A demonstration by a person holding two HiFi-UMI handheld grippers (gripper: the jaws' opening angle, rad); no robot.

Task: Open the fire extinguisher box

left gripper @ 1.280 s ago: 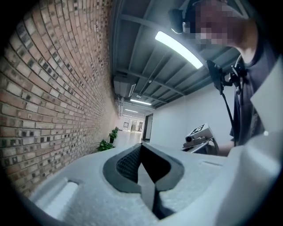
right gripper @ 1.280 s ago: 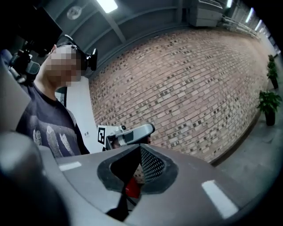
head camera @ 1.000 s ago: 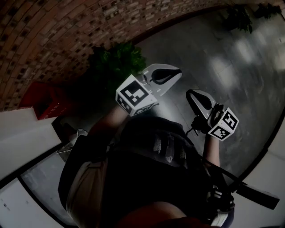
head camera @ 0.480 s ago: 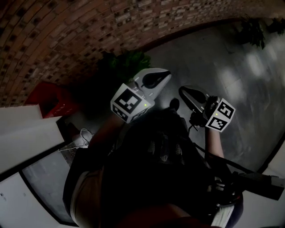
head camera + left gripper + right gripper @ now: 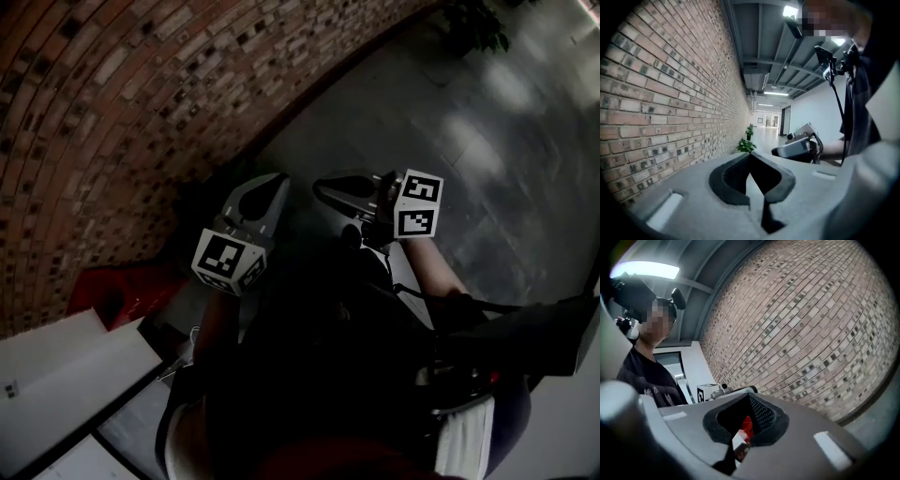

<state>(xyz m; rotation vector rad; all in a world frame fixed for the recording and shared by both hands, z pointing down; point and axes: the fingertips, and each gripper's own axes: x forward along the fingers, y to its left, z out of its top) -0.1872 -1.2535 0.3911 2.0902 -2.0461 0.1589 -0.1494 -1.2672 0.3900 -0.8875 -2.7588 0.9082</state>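
Brick wall point(image 5: 112, 112) is running along the left, bordering the grey tiled floor point(image 5: 487, 169). Red rectangular fire extinguisher box point(image 5: 122, 295) is sitting at the wall's foot, well apart from both tools. Left gripper point(image 5: 267, 187) is hovering with jaws together, empty. Right gripper point(image 5: 328, 190), just beside it, is likewise holding its tips together.

Red box point(image 5: 131, 292) partly behind white ledge point(image 5: 66, 375), plant point(image 5: 473, 26) cut by top edge

Left gripper point(image 5: 268, 187): jaws together, nothing between, tips aimed along brick wall point(image 5: 122, 112), held close to wall. Right gripper point(image 5: 326, 189): jaws together, nothing between, farther from wall, tips turned toward wall, just beside left gripper. Both forearms raised ahead of torso, not touching wall.
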